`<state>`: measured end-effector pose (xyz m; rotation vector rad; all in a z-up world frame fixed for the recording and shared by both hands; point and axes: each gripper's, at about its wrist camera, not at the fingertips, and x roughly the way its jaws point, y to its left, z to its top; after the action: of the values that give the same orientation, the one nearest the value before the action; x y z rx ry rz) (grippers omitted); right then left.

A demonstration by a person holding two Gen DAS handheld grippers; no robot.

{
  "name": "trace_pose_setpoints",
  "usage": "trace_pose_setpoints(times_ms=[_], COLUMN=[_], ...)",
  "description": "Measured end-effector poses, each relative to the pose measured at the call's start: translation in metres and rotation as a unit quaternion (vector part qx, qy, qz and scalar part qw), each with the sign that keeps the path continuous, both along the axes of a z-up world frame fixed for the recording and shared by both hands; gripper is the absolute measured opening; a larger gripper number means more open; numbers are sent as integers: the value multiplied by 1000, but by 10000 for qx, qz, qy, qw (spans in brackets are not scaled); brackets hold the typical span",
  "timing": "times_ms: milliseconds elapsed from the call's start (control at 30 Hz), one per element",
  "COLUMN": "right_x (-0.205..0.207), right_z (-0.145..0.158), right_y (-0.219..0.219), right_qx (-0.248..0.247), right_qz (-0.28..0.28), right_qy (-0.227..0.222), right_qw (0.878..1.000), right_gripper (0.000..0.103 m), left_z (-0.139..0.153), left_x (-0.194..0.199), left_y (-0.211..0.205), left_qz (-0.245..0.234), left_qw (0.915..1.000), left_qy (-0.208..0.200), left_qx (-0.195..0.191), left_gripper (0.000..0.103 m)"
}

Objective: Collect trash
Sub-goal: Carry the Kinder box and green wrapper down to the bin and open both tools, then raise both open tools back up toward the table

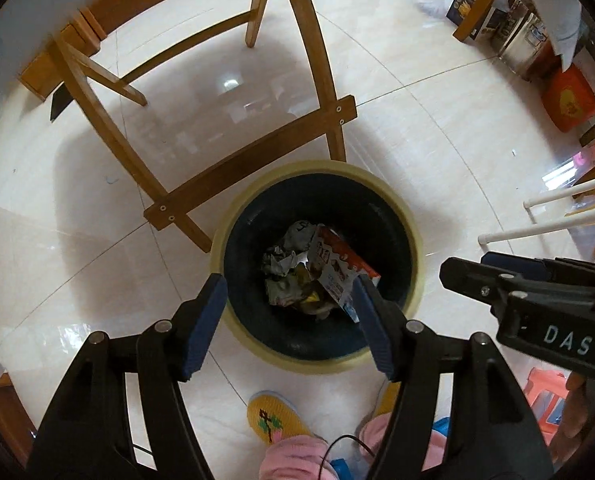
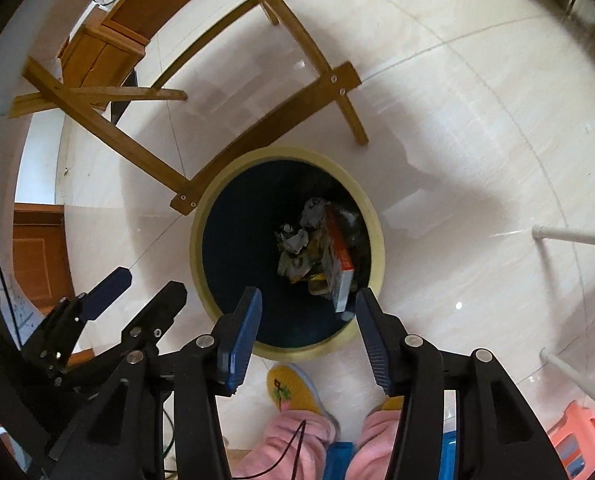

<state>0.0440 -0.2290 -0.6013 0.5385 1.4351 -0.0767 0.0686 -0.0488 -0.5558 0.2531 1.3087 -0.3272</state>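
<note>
A round bin with a pale yellow rim [image 1: 416, 236] and dark inside stands on the floor below both grippers; it also shows in the right wrist view [image 2: 379, 240]. Inside lie crumpled paper [image 1: 283, 262] [image 2: 297, 240] and an orange and white carton [image 1: 337, 266] [image 2: 339, 260]. My left gripper [image 1: 289, 320] is open and empty above the bin's near rim. My right gripper [image 2: 307, 328] is open and empty above the bin too. The right gripper shows at the right of the left wrist view [image 1: 469, 266], the left gripper at the left of the right wrist view [image 2: 145, 284].
Wooden chair legs and crossbars [image 1: 253, 152] [image 2: 257, 136] stand just behind the bin. The person's yellow slippers [image 1: 273, 420] [image 2: 293, 392] and pink trouser legs are below. White rails [image 1: 557, 228] and an orange stool [image 2: 577, 436] are at the right. Boxes [image 1: 469, 8] line the far wall.
</note>
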Motion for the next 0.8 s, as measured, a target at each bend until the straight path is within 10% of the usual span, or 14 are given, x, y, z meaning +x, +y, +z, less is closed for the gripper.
trace_pose_setpoints(times_ms=[800], right_x=[-69], right_z=[361], right_y=[-10], right_qx=[-556], right_qz=[23], right_qy=[-1549], right_qw=[9864], right_gripper=[50], left_z=[349], left_x=[-35], left_y=[14], left_qz=[375], left_qw=[9955], left_qy=[-792], left_qx=[-354], left_gripper=[62])
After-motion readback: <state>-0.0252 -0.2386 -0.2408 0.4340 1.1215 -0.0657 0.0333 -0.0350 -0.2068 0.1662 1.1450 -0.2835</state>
